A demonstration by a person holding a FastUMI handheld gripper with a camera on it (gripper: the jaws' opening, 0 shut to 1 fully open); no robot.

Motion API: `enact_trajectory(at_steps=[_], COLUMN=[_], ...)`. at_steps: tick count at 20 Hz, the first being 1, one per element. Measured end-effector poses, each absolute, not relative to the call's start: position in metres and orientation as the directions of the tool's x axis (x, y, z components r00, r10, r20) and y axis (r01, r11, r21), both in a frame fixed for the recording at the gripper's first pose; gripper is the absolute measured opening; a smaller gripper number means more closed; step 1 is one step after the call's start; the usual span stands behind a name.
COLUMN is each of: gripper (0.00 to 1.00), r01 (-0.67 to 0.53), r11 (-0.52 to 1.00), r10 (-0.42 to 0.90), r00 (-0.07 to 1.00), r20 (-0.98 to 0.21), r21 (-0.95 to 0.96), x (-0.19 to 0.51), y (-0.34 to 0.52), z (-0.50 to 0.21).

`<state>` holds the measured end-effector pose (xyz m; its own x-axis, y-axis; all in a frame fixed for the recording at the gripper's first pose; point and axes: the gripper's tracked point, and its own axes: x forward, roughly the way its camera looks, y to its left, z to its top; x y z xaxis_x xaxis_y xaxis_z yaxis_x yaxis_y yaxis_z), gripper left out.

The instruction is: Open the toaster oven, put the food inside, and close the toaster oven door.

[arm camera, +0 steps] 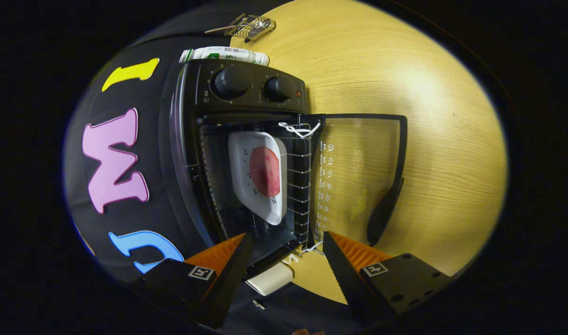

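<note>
The toaster oven (237, 153) stands at the bench's (404, 83) edge against the booth wall, and the food (264, 171), a reddish round on a white plate (258, 174), already sits inside on the wire rack (298, 186). The gripper (287, 249) is spread wide and empty, one finger at the oven's mouth, the other at the hinge end of the glass door (358, 177). That door lies swung fully open, flat toward the bench's middle, its dark handle (384, 209) along the far rim, beyond the fingers. To my eye only the closing is left, so the handle side is where the push must come.
</note>
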<state>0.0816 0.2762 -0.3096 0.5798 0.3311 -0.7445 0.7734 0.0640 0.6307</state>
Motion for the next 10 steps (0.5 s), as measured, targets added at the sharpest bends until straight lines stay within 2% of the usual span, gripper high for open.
enact_trajectory(at_steps=[2,5,7,10], gripper=[0.99,0.99,0.99,0.99], r01=[0.717,0.556,0.451,0.222], r11=[0.201,0.463,0.622,0.847], r10=[0.354,0.423,0.412,0.340], r00=[0.582,0.546,0.507,0.471], r20=[-0.732,-0.723,-0.757,-0.814], r21=[0.667,0.690,0.640,0.483], x=[0.065,0.029,0.005,-0.023], y=[0.269,0.268,0.261,0.247], z=[-0.290,-0.276,-0.282,-0.299])
